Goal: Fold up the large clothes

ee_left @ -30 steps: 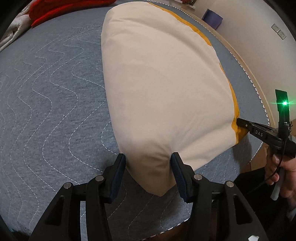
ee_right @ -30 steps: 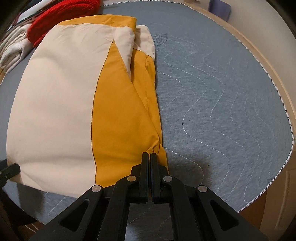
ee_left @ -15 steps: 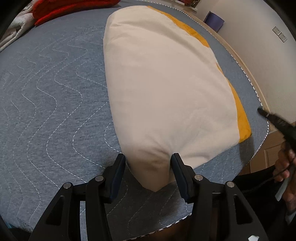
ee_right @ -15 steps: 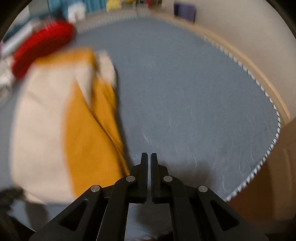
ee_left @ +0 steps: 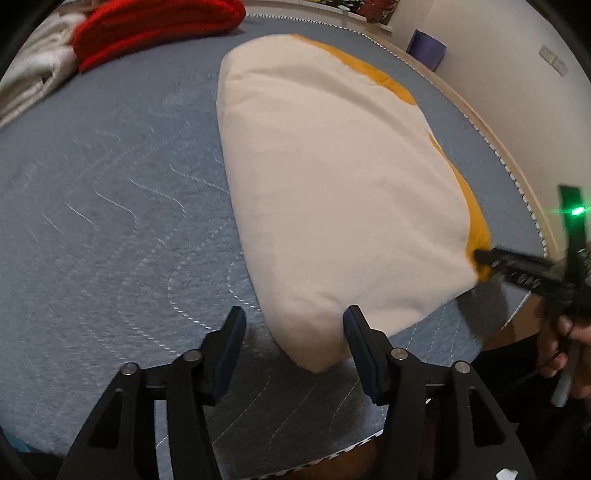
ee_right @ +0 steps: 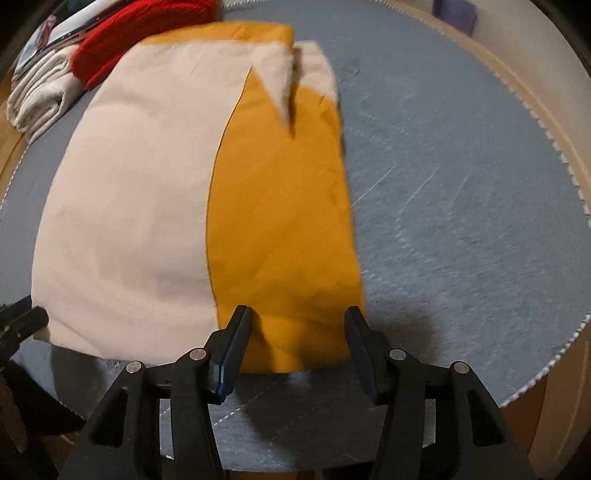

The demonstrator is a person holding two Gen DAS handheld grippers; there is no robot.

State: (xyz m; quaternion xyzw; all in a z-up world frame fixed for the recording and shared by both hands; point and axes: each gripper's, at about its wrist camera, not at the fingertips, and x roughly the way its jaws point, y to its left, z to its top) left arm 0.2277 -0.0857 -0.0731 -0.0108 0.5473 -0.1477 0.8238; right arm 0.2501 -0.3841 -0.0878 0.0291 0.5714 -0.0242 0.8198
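Note:
A folded cream and orange garment point(ee_left: 332, 192) lies flat on the grey quilted mat point(ee_left: 110, 221). My left gripper point(ee_left: 293, 314) hangs over its near cream corner, jaws opening. The corner sits between the fingers, and the left pad stands apart from it. In the right wrist view the orange panel point(ee_right: 280, 229) runs down to my right gripper point(ee_right: 297, 314). Its jaws are opening too, with the orange hem lying loose between them. The right gripper's tip point(ee_left: 480, 254) shows at the orange corner in the left wrist view.
A red garment point(ee_left: 155, 26) and folded white cloths point(ee_left: 33, 74) lie at the mat's far left. The mat's stitched edge point(ee_right: 554, 369) and a wooden rim run close on the right. A purple box point(ee_left: 424, 51) stands by the wall. A hand point(ee_left: 565, 339) holds the right gripper.
The right gripper, shut at the orange corner before, swung off over the bare mat, came back and opened. The left gripper rose a little and spread slightly wider.

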